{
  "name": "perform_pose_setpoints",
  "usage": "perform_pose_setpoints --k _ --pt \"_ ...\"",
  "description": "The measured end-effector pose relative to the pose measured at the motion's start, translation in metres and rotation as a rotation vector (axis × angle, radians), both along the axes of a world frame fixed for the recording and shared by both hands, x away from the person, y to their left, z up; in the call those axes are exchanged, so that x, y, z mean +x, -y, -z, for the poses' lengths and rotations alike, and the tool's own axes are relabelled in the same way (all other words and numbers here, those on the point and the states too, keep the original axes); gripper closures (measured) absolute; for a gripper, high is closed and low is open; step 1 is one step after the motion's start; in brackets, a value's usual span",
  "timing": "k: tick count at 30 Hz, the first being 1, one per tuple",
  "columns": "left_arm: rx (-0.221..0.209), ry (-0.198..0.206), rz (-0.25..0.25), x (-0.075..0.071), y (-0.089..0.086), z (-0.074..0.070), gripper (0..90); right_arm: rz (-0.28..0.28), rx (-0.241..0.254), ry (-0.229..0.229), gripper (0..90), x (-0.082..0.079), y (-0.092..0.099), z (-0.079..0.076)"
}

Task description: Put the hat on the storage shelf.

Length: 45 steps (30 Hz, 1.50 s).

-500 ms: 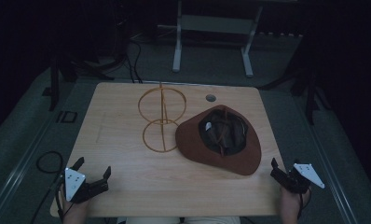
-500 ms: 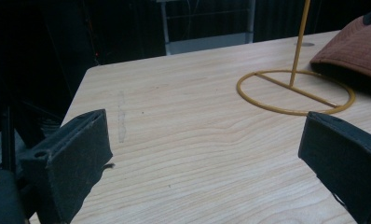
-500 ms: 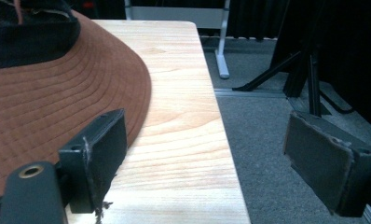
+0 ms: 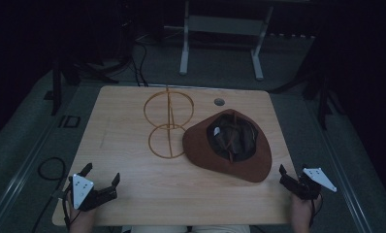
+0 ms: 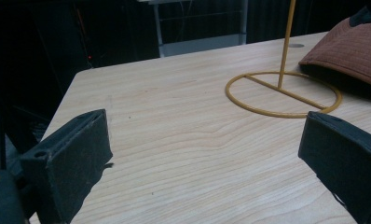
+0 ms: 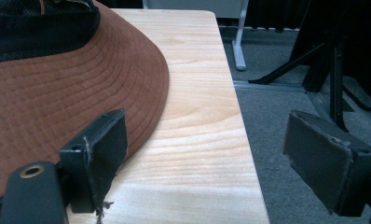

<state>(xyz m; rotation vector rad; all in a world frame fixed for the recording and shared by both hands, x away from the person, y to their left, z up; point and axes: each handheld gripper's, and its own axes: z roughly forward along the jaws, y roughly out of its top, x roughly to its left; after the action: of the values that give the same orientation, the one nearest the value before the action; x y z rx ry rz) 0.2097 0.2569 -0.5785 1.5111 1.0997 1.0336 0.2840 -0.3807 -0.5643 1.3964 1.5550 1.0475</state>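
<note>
Hovering over the near left corner of the table [image 4: 133, 121], the left claw [image 4: 102, 178] has its jaws spread wide with nothing between them. The right claw [image 4: 289, 178] hangs at the near right corner, jaws likewise released and empty, one jaw over the wood and one past the table's right edge. Just beside it lies the brown hat [image 4: 230, 145], upside down, near the right edge. A yellow wire stand [image 4: 168, 124] stands toward the middle, its base ring touching the hat's brim.

The hat [image 6: 58, 93] is cut off at the frame's left edge.
</note>
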Motion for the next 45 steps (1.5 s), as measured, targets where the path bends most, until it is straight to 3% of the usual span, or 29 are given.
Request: perform_pose_setpoints --k 3,7,13,16,21,24,26,32,41,45 --pt "0.004 0.003 0.004 0.001 0.003 0.000 2.8 -0.018 -0.015 -0.006 13.9 0.002 -0.006 -0.009" --pt "-0.027 0.016 0.020 0.003 0.006 0.000 2.8 -0.027 -0.025 -0.020 13.8 0.006 -0.014 -0.026" --pt "-0.049 0.027 0.078 0.003 0.015 -0.002 2.8 -0.089 -0.014 -0.086 13.8 0.022 -0.023 -0.038" --pt "-0.023 0.010 0.079 0.005 0.020 -0.003 2.8 -0.104 -0.001 -0.090 13.8 0.032 -0.030 -0.041" --pt "-0.023 -0.017 0.118 0.009 0.028 -0.002 2.8 -0.160 -0.008 -0.113 13.8 0.048 -0.044 -0.046" --pt "-0.077 -0.068 0.150 0.010 0.031 -0.003 2.8 -0.179 -0.035 -0.135 13.8 0.056 -0.053 -0.048" --pt "-0.107 -0.082 0.157 0.011 0.033 -0.003 2.8 -0.177 -0.042 -0.129 13.8 0.059 -0.057 -0.048" --pt "-0.038 -0.073 0.155 0.011 0.041 -0.005 2.8 -0.204 -0.020 -0.146 13.8 0.073 -0.067 -0.053" --pt "-0.025 -0.100 0.138 0.012 0.043 -0.006 2.8 -0.231 0.001 -0.191 12.7 0.100 -0.077 -0.064" --pt "-0.004 -0.123 0.137 0.012 0.044 -0.006 2.9 -0.208 -0.028 -0.205 12.7 0.108 -0.082 -0.067"
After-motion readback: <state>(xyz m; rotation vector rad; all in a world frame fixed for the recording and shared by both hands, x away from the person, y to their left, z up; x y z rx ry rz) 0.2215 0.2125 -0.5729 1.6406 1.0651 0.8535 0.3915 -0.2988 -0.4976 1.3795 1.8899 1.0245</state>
